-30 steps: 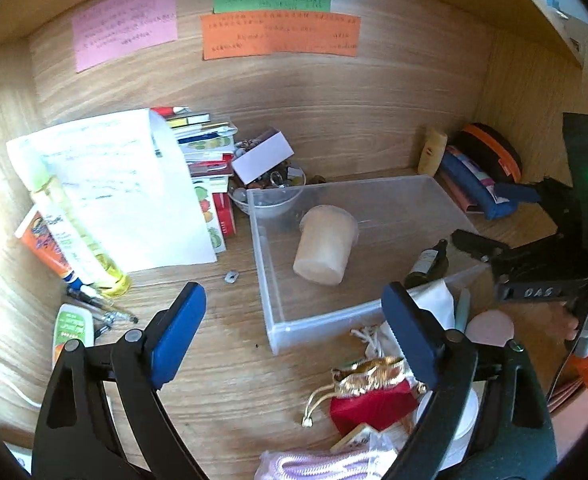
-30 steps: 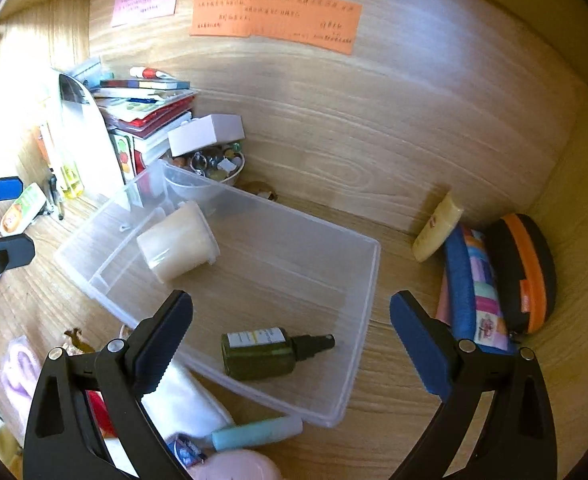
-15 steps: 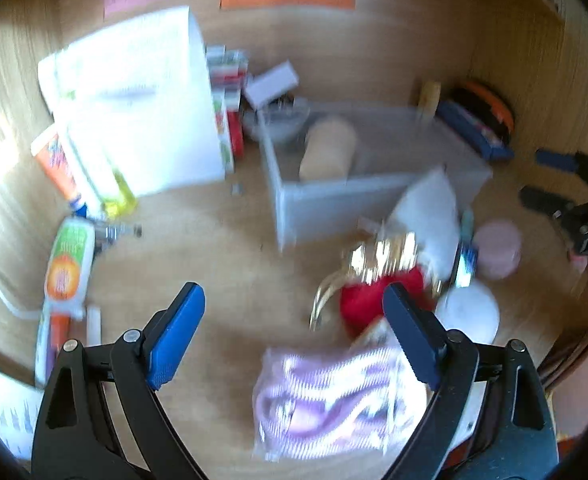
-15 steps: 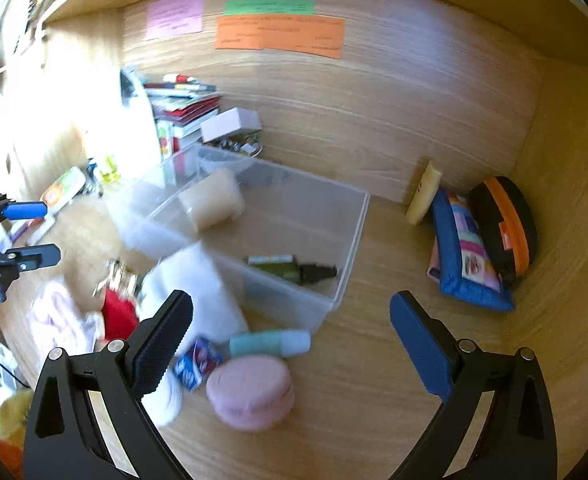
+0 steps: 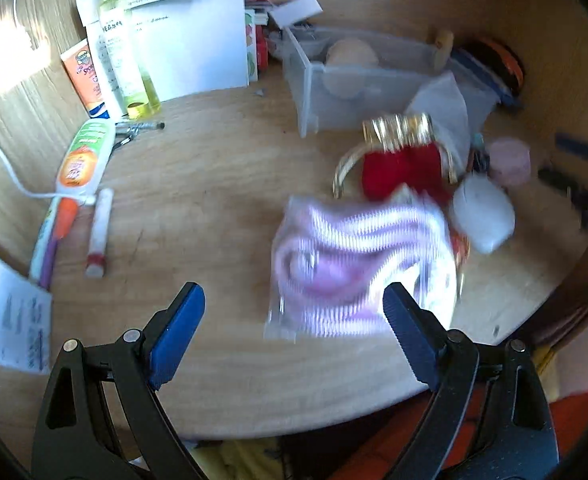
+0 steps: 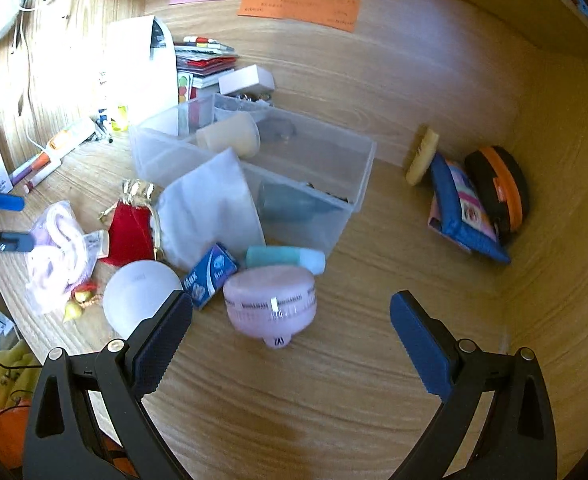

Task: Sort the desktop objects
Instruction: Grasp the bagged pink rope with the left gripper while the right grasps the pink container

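A clear plastic bin (image 6: 357, 184) holds a beige cup (image 6: 230, 136) and a dark bottle, seen blurred through its wall. In front of it lie a white pouch (image 6: 210, 208), a red and gold pouch (image 6: 130, 224), a pink-white packet (image 5: 357, 264), a white egg-shaped object (image 6: 138, 292), a blue box (image 6: 210, 276), a teal tube (image 6: 286, 258) and a pink round case (image 6: 272, 304). My left gripper (image 5: 294, 320) is open, just in front of the packet. My right gripper (image 6: 290, 332) is open, just in front of the pink case.
Papers (image 5: 190, 40), tubes (image 5: 82, 156) and pens lie at the left. Books (image 6: 204, 60) and a white box (image 6: 246, 80) stand behind the bin. A blue pouch (image 6: 461, 208) and an orange-black case (image 6: 501, 188) sit in the right corner. The desk front edge (image 5: 333, 412) is near.
Both grippers have pulled back from the bin toward the desk's front and still stand open. The items in front of the bin have come into view; the left view is motion-blurred.
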The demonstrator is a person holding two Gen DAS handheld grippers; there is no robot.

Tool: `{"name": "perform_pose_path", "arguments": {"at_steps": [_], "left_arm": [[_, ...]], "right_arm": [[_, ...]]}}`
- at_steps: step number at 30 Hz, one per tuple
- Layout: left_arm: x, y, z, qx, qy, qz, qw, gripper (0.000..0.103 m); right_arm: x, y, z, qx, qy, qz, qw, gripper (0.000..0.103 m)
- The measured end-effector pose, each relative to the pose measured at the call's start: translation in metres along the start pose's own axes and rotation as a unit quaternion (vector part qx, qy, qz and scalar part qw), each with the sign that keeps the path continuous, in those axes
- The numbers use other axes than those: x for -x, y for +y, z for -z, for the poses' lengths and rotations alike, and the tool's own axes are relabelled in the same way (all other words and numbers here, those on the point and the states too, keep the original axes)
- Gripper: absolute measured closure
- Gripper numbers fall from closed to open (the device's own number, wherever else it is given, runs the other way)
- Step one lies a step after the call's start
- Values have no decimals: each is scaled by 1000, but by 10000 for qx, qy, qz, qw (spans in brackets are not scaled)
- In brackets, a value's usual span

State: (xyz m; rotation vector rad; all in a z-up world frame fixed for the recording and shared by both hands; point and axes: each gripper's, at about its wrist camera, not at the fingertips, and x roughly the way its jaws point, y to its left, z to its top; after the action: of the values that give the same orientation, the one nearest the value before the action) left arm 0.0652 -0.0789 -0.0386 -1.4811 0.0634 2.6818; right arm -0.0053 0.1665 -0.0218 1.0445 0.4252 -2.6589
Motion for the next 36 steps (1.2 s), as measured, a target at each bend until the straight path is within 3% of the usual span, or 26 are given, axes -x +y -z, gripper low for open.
{"name": "perform_pose_path", "arguments": {"at_steps": [4, 7, 10, 17, 19, 22, 28, 33, 36], "left_arm": [[-6, -8, 18, -263, 290, -400, 9984, 12], [-18, -3, 18, -114, 442, -395, 9982, 11], [-26, 5, 8, 76, 472, -411, 9980, 10], [-46, 37, -33, 356, 339, -984, 9939, 10], [-48, 50, -44, 620, 371, -846, 9938, 10], [-34, 54, -53, 878, 289, -346, 9951, 10], [-15, 17, -64, 916, 159, 67, 9956, 8], [-43, -10, -76, 738, 428, 8, 9964, 8], [-48, -12, -79, 709, 385, 23, 9967, 8]], "right_arm": [[3, -5, 1, -91, -14, 4, 10000, 4], [4, -7, 0, -124, -47, -53, 9999, 4], [5, -6, 0, -109, -72, -60, 9999, 4], [1, -12, 7, -163, 40, -37, 9999, 4], [-1, -15, 9, -193, 97, -40, 9998, 4], [-2, -17, 13, -195, 158, -32, 9997, 4], [-9, -15, 16, -95, 222, -210, 9995, 4], [-25, -10, 14, -61, 383, -386, 9985, 4], [-31, -8, 14, -75, 490, -466, 9977, 4]]}}
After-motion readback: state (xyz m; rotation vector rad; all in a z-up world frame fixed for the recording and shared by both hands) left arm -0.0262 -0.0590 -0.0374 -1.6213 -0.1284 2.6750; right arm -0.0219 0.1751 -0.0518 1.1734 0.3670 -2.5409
